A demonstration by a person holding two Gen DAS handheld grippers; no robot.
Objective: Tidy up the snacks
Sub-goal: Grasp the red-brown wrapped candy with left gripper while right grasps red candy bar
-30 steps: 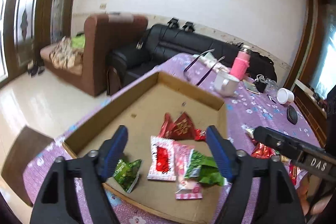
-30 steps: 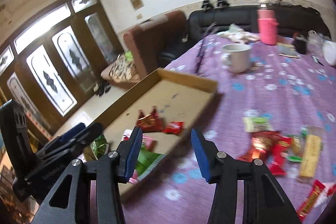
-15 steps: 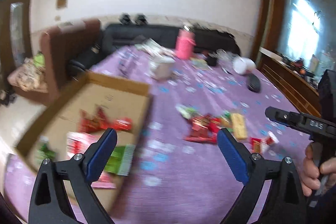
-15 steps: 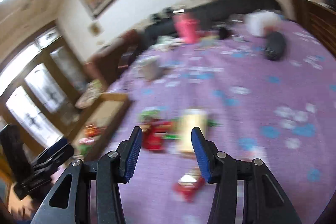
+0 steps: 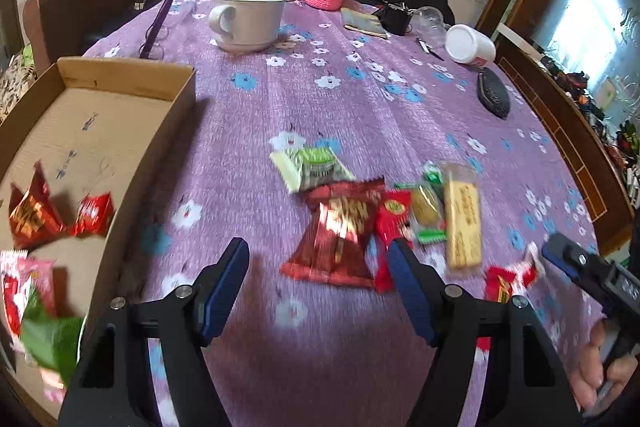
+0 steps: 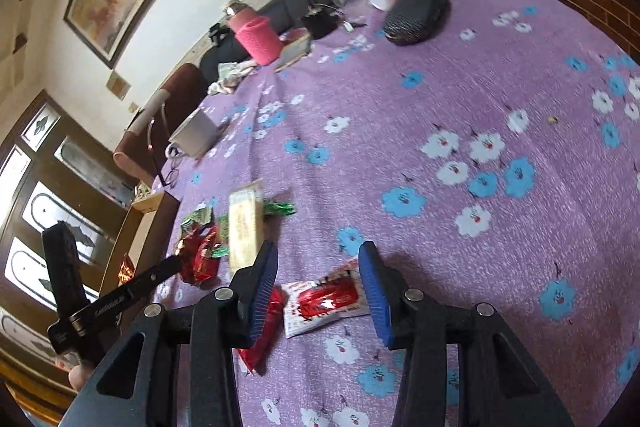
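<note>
Holding a few red and green snack packets, blurred here, the cardboard box (image 5: 120,75) sits at the table's (image 5: 360,107) left. Left gripper (image 5: 318,281) is closing, nothing clamped, above a dark red packet (image 5: 340,231). Right gripper (image 6: 318,287) is closing around a red-and-white sachet (image 6: 326,301), apparently untouched.

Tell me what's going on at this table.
A person with a gripper in each hand is sorting snacks into a cardboard box, where a few packets already lie. Both grippers hang over the loose pile on the purple cloth, holding nothing. The left gripper, jaws closing, is lined up on a dark red bag. The right gripper, also closing, straddles a red-and-white packet.
</note>
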